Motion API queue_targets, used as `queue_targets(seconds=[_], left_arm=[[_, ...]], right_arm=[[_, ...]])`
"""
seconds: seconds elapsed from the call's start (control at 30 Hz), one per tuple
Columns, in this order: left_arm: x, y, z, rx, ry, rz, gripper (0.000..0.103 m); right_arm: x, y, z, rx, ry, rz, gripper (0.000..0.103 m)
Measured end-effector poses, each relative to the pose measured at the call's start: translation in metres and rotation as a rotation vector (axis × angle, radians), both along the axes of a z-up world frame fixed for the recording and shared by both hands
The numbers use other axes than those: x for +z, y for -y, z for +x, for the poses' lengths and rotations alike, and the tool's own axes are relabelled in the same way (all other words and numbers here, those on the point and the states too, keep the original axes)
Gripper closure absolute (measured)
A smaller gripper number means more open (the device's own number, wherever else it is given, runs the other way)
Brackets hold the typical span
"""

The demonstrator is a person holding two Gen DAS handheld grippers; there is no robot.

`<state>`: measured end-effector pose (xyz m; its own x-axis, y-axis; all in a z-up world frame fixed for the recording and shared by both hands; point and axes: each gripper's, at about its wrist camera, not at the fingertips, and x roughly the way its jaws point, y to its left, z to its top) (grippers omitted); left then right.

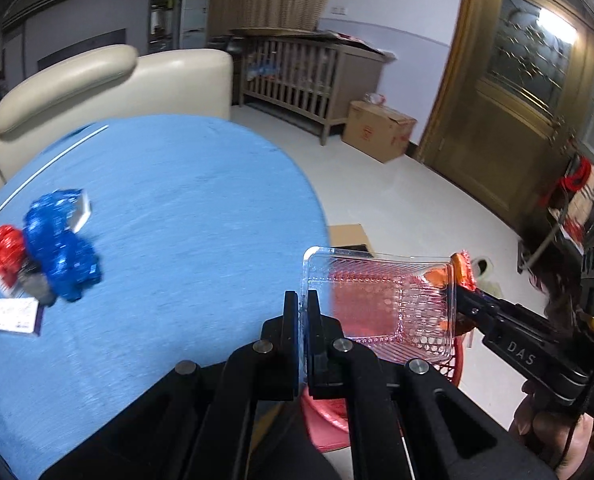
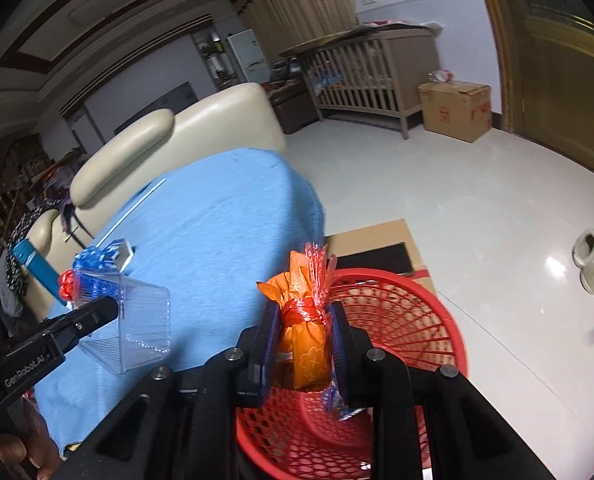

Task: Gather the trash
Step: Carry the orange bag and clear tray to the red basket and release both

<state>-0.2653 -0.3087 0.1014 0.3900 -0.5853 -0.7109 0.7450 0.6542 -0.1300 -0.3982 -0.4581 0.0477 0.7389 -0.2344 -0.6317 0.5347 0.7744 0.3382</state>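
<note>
My left gripper (image 1: 302, 300) is shut on the rim of a clear plastic clamshell box (image 1: 381, 300), held out past the table edge above a red mesh basket (image 1: 451, 364). The same box (image 2: 137, 324) shows at the left of the right wrist view, pinched by the left gripper (image 2: 115, 306). My right gripper (image 2: 303, 320) is shut on an orange wrapped packet tied with red cellophane (image 2: 305, 312), hanging over the red basket (image 2: 397, 320). In the left wrist view the right gripper (image 1: 463, 286) appears at the right with the orange packet (image 1: 459, 270).
On the blue-clothed table (image 1: 177, 220) lie blue foil wrappers (image 1: 61, 248), a red foil wrapper (image 1: 3, 250) and a small white box (image 1: 15, 316). A cream sofa (image 1: 109, 80), flat cardboard on the floor (image 2: 377, 248), a cardboard box (image 2: 455, 110) and a wooden crib (image 2: 373, 76) stand around.
</note>
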Motion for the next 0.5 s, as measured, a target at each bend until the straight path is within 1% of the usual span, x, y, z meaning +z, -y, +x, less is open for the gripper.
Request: queue_targets(seconds=[0.27, 0.5], left_arm=[[-0.009, 0.027, -0.010, -0.040, -0.003, 0.043, 0.100], [-0.015, 0.042, -0.016, -0.058, -0.003, 0.073, 0.100]], right_arm=[[-0.022, 0.022, -0.015, -0.044, -0.026, 0.041, 0.077], [-0.042, 0.033, -0.020, -0.055, -0.052, 0.078, 0.076]])
